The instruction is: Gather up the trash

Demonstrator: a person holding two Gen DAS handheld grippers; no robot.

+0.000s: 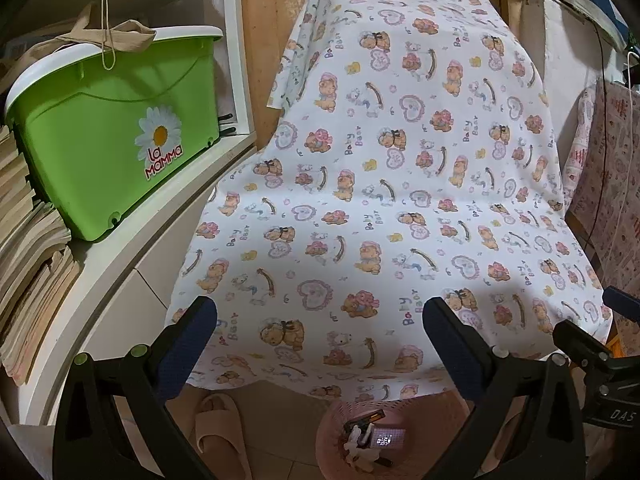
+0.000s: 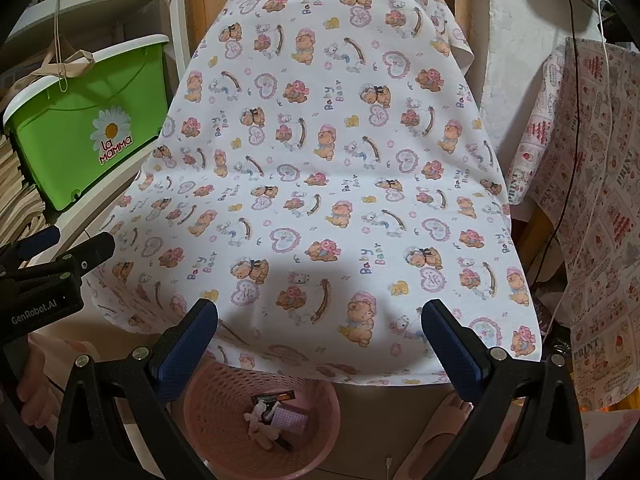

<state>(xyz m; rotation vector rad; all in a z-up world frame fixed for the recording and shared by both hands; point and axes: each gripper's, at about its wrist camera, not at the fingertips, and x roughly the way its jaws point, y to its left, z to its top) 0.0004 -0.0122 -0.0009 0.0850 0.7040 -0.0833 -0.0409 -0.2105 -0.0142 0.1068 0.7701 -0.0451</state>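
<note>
Where cloth [image 2: 320, 160] overhangs: pink basket [image 2: 224, 384].

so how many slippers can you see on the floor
2: one beige foam slipper left of the pink perforated plastic basket, another slipper right of it, partly hidden by the right gripper. More may lie under the cloth.

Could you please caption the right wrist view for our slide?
Open right gripper above a pink perforated plastic basket holding trash, before a bear-print white cloth.
</note>
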